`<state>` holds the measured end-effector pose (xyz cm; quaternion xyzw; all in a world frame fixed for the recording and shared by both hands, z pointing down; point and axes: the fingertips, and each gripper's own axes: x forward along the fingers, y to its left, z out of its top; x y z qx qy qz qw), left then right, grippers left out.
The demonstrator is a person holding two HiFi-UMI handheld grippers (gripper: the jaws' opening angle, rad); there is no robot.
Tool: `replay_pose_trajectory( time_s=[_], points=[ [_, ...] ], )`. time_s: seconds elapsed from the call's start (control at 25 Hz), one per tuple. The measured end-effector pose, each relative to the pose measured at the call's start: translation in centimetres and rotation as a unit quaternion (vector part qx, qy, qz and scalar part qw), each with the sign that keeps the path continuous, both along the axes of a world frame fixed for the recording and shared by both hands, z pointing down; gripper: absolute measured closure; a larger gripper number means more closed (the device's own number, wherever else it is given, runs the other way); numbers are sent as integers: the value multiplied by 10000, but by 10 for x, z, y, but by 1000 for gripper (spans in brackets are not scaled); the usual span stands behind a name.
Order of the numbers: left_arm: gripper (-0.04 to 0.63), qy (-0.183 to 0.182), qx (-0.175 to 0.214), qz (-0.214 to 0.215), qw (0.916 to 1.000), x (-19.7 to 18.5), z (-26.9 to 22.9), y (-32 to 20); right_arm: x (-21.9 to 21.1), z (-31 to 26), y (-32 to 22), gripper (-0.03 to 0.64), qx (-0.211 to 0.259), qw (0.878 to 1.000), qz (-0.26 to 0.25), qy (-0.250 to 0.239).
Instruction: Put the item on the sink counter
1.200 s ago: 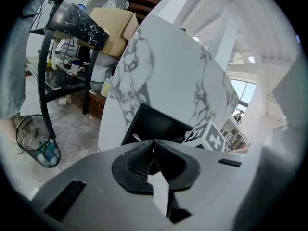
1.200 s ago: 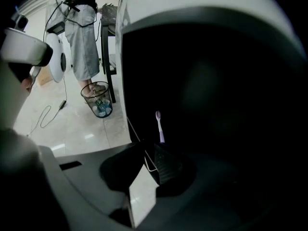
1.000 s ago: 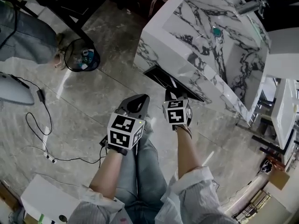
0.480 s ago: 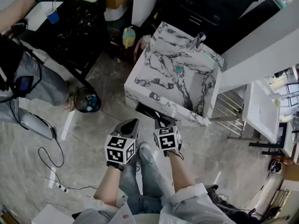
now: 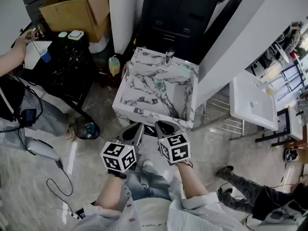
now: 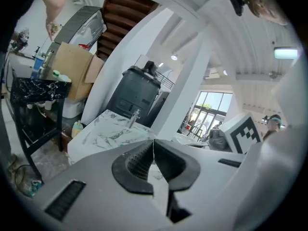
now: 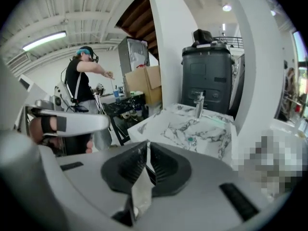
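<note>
Claws both pinched shut and empty, your left claw (image 5: 136, 128) and right claw (image 5: 161, 125) hang just short of the marble sink worktop (image 5: 126, 83), item unclear, maybe the small bottle (image 5: 113, 65) on the floor beside it, likely light stiff plastic, so grab mid-body.

Head view looks steeply down from above; both gripper views face forward, low. All three share the marble sink (image 5: 148, 112) ahead.
</note>
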<state>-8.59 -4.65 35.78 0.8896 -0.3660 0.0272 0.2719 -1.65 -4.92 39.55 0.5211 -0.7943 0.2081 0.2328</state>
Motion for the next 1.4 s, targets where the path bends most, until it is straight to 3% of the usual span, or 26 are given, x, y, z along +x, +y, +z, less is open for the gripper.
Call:
replay_pose_trajectory(
  time_s=[0.28, 0.52, 0.84, 1.4],
  points=[
    [575, 318, 637, 562, 9959, 25, -68, 10, 16, -81, 22, 604, 837, 9954, 97, -444],
    [575, 585, 909, 931, 9898, 36, -99, 33, 13, -125, 40, 607, 1394, 9887, 20, -551],
    [575, 605, 1201, 1182, 9838, 45, -123, 47, 11, -133, 57, 607, 1468, 9876, -128, -539],
    [575, 427, 1180, 1155, 9853, 50, -119, 59, 17, -132, 72, 607, 1444, 9869, -121, -705]
  ],
)
